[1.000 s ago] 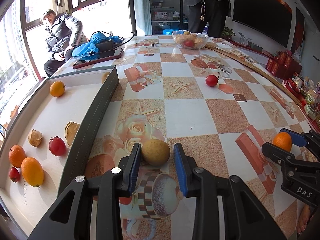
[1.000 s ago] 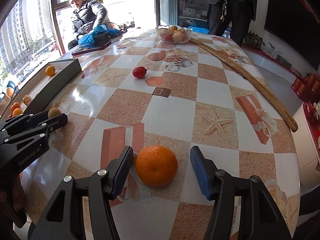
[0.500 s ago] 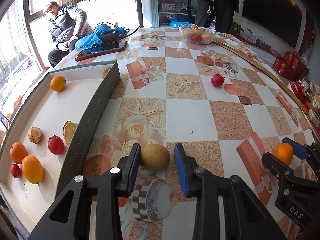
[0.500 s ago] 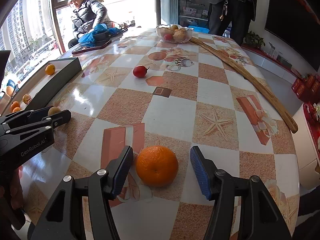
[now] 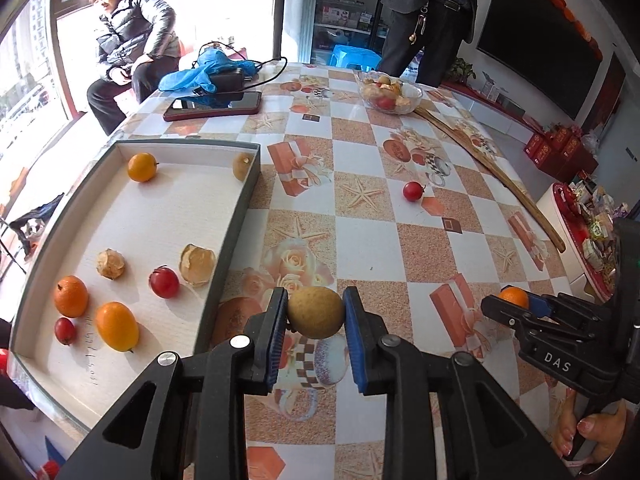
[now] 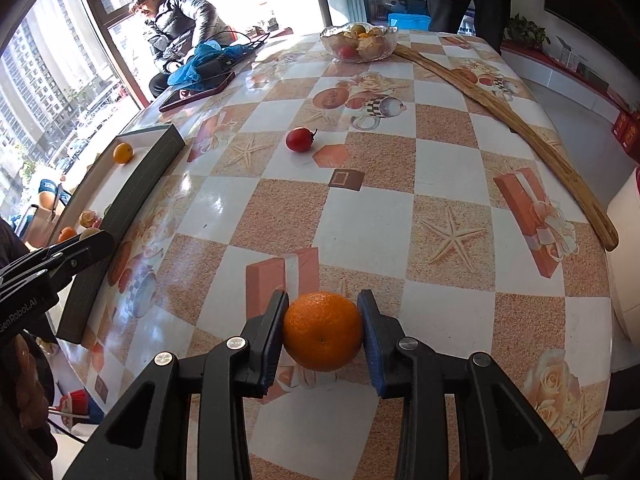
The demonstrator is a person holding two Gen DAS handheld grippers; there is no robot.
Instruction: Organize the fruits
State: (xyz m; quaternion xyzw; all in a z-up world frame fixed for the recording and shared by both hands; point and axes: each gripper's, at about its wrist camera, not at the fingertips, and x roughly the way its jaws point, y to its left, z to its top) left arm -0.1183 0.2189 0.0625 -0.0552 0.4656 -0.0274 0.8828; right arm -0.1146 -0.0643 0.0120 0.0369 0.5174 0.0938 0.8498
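My left gripper (image 5: 315,312) is shut on a tan round fruit (image 5: 315,311), held above the table right of the tray's wall (image 5: 236,224). The white tray (image 5: 160,216) holds several fruits: oranges, small red ones and papery husked ones. My right gripper (image 6: 323,332) is shut on an orange (image 6: 323,331) above the table's near part; it also shows in the left wrist view (image 5: 514,298). A small red fruit (image 6: 300,139) lies alone on the table further away.
A glass bowl of fruit (image 6: 359,42) stands at the far end. A long wooden stick (image 6: 508,120) lies along the right side. A phone (image 5: 212,105) and blue cloth (image 5: 208,68) lie at the far left. Two people are beyond the table.
Both grippers have closed on their fruits and lifted them off the table; one second ago the jaws stood open around them.
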